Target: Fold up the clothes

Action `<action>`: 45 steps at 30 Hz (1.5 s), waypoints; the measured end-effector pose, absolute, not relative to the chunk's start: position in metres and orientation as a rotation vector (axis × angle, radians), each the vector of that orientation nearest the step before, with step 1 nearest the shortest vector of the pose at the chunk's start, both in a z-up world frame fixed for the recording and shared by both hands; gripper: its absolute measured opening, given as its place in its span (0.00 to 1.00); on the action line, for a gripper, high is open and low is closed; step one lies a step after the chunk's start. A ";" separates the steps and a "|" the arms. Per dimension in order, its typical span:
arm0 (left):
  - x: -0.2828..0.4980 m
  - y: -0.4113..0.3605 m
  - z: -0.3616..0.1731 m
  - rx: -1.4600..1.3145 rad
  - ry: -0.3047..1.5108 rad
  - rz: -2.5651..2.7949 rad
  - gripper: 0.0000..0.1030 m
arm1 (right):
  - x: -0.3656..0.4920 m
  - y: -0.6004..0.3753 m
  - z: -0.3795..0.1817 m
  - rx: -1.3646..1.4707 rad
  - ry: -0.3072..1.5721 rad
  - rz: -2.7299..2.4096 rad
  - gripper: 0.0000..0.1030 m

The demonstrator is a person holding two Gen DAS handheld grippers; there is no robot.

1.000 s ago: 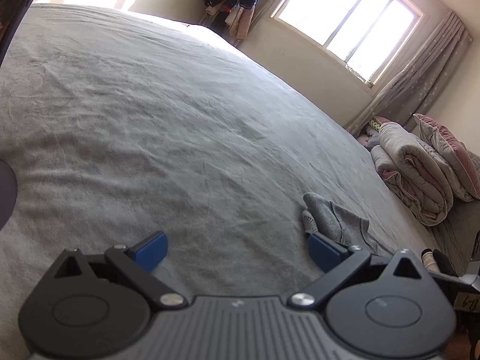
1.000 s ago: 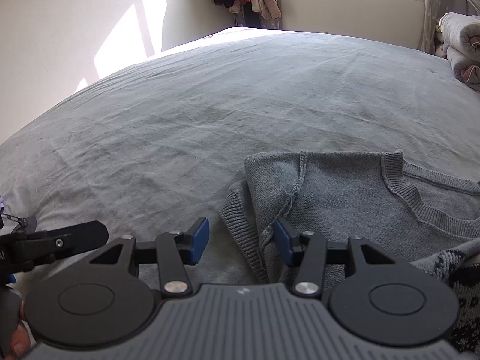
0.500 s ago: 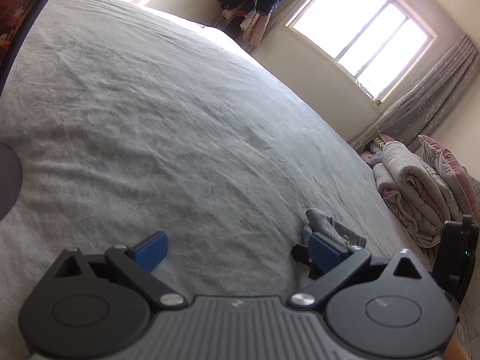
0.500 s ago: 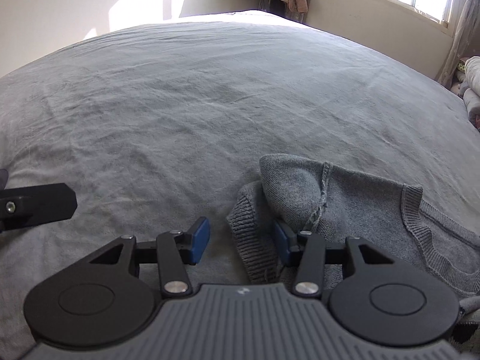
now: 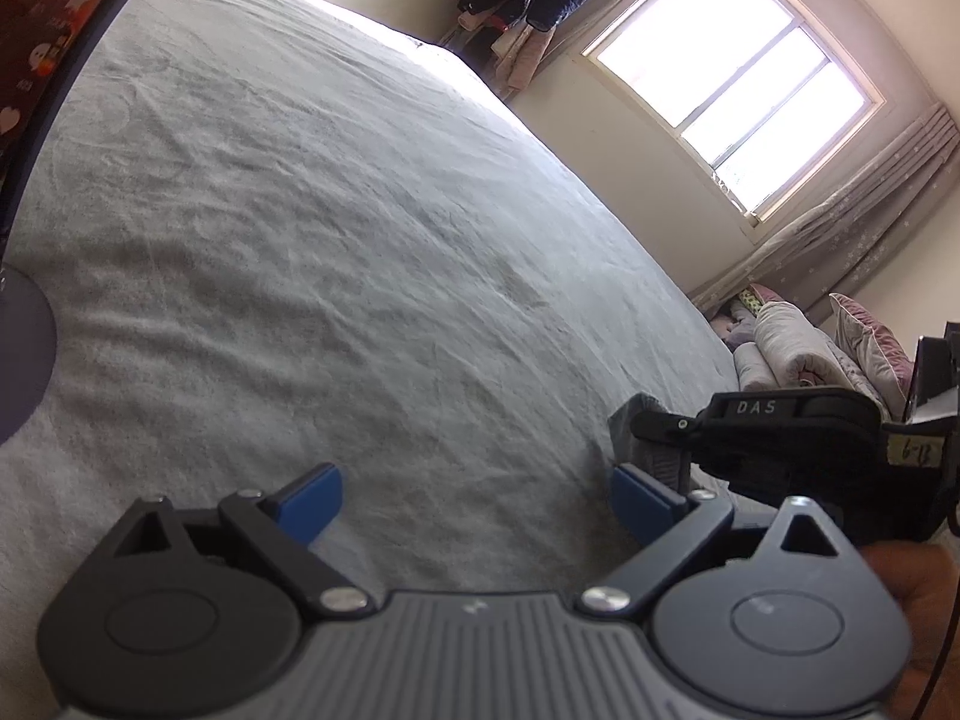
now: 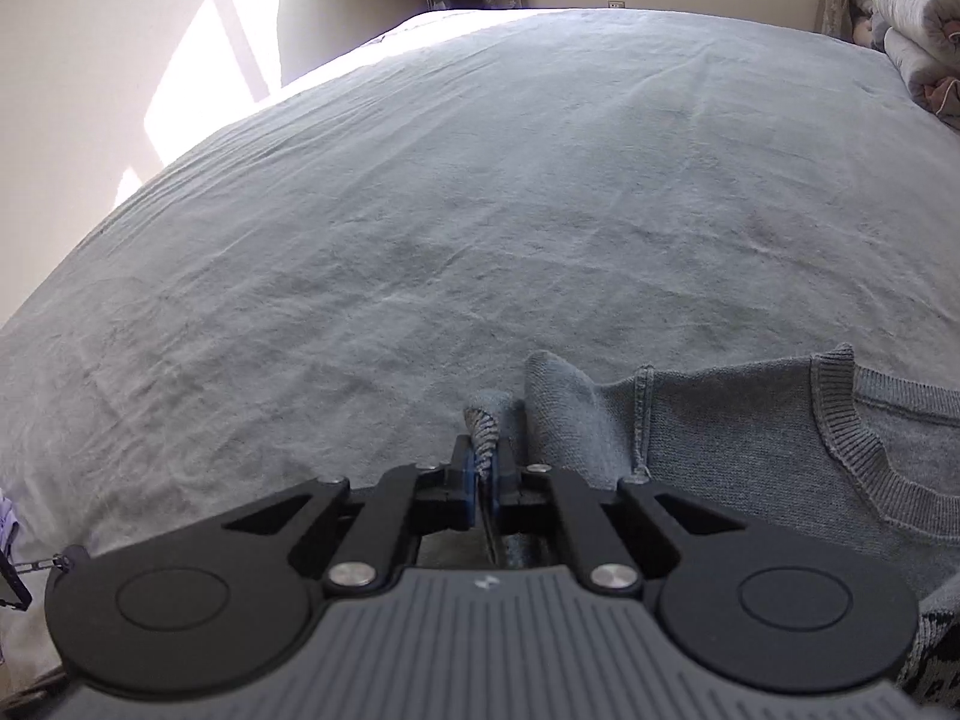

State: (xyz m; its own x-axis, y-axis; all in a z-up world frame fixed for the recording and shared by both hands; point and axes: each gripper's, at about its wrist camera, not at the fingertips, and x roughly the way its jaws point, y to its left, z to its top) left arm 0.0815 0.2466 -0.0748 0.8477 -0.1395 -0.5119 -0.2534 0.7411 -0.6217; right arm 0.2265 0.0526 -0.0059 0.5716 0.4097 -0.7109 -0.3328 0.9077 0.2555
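A: Item 1, the grey sweater (image 6: pixel 738 438): where is it lying?

B: It is lying flat on the bed (image 6: pixel 480 210), at the near right, neckline facing up. Its ribbed cuff (image 6: pixel 485 429) is rising off the sheet.

A: Item 2, the right gripper (image 6: pixel 483 483)?

B: Its 2 fingers are pinching that cuff, pressed almost together with the knit between them. It looks as if the sleeve is being taken by its end so it can be carried across the body for a fold.

A: Item 3, the left gripper (image 5: pixel 477 498)?

B: Its fingers are standing wide, holding nothing, hovering over bare sheet. The right gripper's body is showing just beside it in the left view. I judge it is waiting to take a second point on the sweater.

A: Other stock?

B: Folded quilts (image 5: pixel 798 360) are sitting beyond the bed, under the window (image 5: pixel 732 78).
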 end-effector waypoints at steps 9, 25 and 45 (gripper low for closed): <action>0.079 0.258 -0.076 -0.779 0.567 0.050 0.85 | 0.240 0.102 0.032 0.186 0.816 0.547 0.05; 0.080 0.263 -0.075 -0.782 0.564 0.060 0.83 | 0.305 0.138 0.010 0.311 0.845 0.517 0.05; 0.094 0.259 -0.073 -0.720 0.558 0.087 0.82 | 0.317 0.100 -0.026 0.332 0.931 0.588 0.53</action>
